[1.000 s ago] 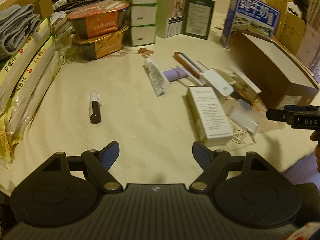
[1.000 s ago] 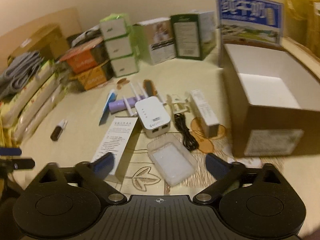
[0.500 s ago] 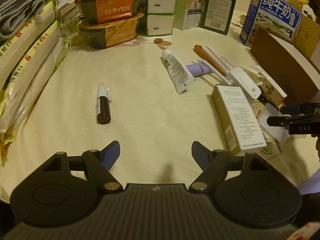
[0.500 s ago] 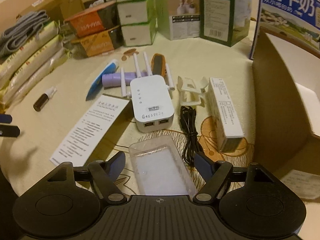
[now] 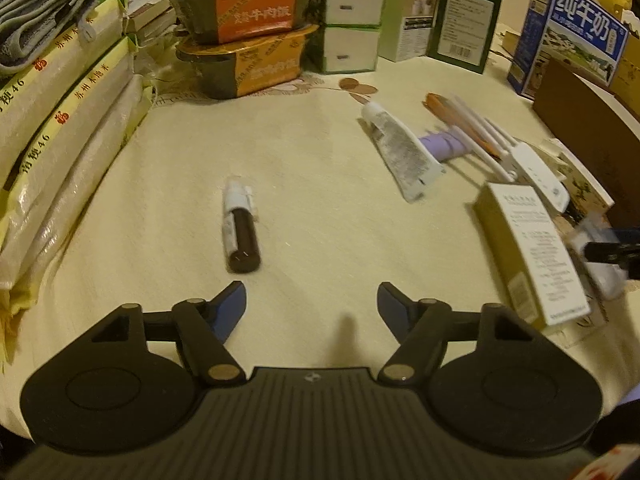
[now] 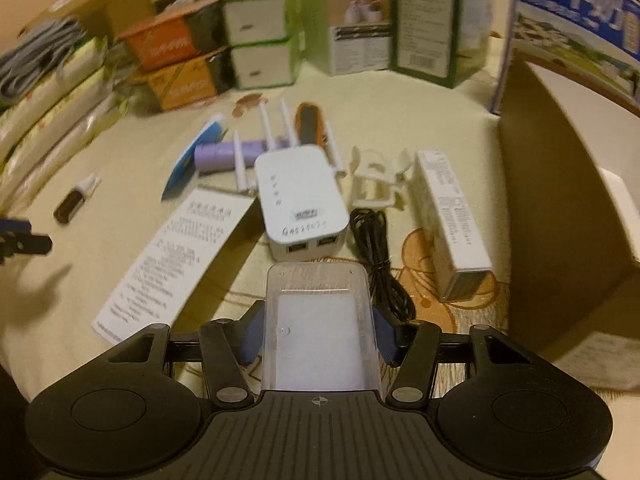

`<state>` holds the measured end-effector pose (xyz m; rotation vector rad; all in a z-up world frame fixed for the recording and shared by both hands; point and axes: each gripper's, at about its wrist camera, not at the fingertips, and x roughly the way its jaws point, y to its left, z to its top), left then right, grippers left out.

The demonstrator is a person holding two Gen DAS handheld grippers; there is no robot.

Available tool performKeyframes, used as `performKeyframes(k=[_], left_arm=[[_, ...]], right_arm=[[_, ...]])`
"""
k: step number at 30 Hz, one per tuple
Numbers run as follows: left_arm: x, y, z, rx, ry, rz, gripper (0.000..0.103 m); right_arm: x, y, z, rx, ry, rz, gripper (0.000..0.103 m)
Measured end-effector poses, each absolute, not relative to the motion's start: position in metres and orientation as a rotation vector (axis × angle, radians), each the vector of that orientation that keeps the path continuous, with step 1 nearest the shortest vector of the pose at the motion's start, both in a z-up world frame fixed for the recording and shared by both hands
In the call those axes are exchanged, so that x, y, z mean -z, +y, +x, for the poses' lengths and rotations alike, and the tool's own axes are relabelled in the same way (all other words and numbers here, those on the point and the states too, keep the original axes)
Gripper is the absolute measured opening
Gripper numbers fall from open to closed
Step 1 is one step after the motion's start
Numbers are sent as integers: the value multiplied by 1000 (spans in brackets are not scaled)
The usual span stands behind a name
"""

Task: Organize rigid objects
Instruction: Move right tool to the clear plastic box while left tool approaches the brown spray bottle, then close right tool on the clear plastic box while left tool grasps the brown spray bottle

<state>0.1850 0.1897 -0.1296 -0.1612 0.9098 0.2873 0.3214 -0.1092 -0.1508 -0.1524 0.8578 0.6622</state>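
Tablecloth [image 6: 400, 96]: pale cream, with a brown and orange leaf print at lower centre of the right wrist view.
Clear case [image 6: 320, 332]: see-through plastic over a white inside.
Router [image 6: 300, 196]: white, with white antennas and dark handwriting on its front.
Cable [image 6: 372, 248]: black.
Small bottle [image 5: 240, 236]: dark brown body, white cap and label.
Tube [image 5: 400, 152]: white with grey print.
Cylinder [image 6: 228, 154]: lilac.
Cardboard box [image 6: 560, 200]: brown outside, white inside.
Milk carton [image 5: 580, 32]: blue with white characters.
Meal boxes [image 5: 244, 12]: orange over yellow-orange, probably black trays.
Gripper pads [image 5: 234, 308]: blue on black arms.
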Motion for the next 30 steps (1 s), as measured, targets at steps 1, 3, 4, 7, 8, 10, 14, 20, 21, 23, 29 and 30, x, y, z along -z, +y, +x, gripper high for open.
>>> performKeyframes(k=[1,3,4,7,8,10,14,20,21,23,29,30], left_arm=[[130,194,188,-296,908,-156,67],[131,203,194,-313,903,-142,62],[131,206,197,-321,902,-137,61],[135,220,209,-344,904,-125,57],[137,224,213,-349,911,-118,52],[142,233,223,-352,926,-110,45],[151,248,239,-356,957,-102,39],[164,259,251,-345,1005,-133,24],[164,259,252,-343,1004,-126,22],[164,259,254,-345,1008,-119,22],[153,254,260,-362,1011,-112,22],[149,251,261,-362,1006,-112,22]], right_arm=[[147,-111,321,-645,857,-124,52],[139,-113,319,-608,851,-81,52],[135,-112,319,-595,849,-73,52],[128,-107,322,-568,850,-67,52],[127,-105,324,-565,854,-64,52],[125,-103,328,-551,859,-59,52],[123,-97,336,-519,871,-53,52],[121,-90,347,-513,882,-50,52],[121,-89,349,-514,884,-50,52],[121,-87,353,-516,889,-49,52],[115,-84,360,-542,888,-40,52],[113,-85,361,-547,886,-38,52]])
